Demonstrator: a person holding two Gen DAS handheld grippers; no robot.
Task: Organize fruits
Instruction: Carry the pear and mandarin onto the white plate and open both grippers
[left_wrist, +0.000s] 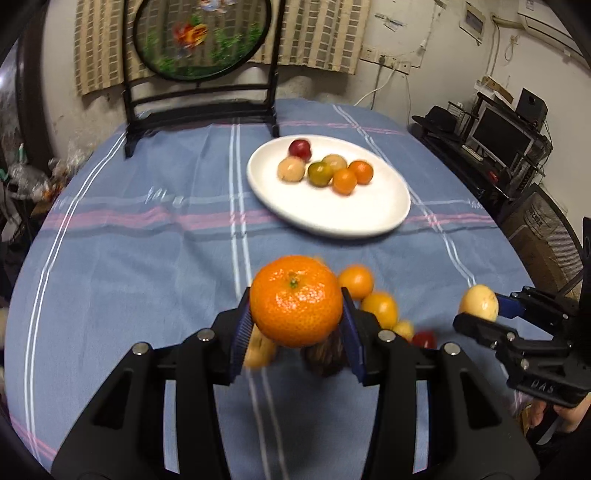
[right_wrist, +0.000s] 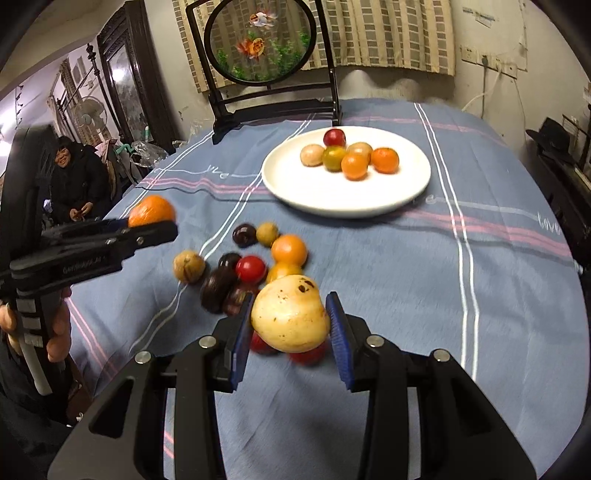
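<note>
Both hands loaded, mid-carry. Left hand-held gripper (left_wrist: 296, 306) is clamped on an orange (left_wrist: 296, 301), pads pressing its two sides, fruit lifted clear of the blue striped cloth on the worktop (left_wrist: 129, 258). Right hand-held gripper (right_wrist: 290, 325) is clamped on a pale yellow fruit with brown specks (right_wrist: 290, 314), likewise held above the cloth. Each load sits nearer the loose pile than the plate.

Progress, judged from the layout: partly done. The white plate (right_wrist: 332, 203) at the far side of the worktop carries six fruits: one red (right_wrist: 334, 137), two pale tan, one green-orange, two orange. They are bunched on the plate's far half; its near half is bare.

Left to do: the two held fruits are not yet on the plate, and a loose pile (right_wrist: 243, 266) remains on the cloth between the grippers and the plate. Count in the pile from the right wrist view, approximate because of blur and overlap: two orange, about three red, three or four dark brown, two tan or olive. Roughly ten still loose.

A framed round goldfish panel (right_wrist: 258, 40) stands behind the plate. A seated person is visible at far left of the room.
</note>
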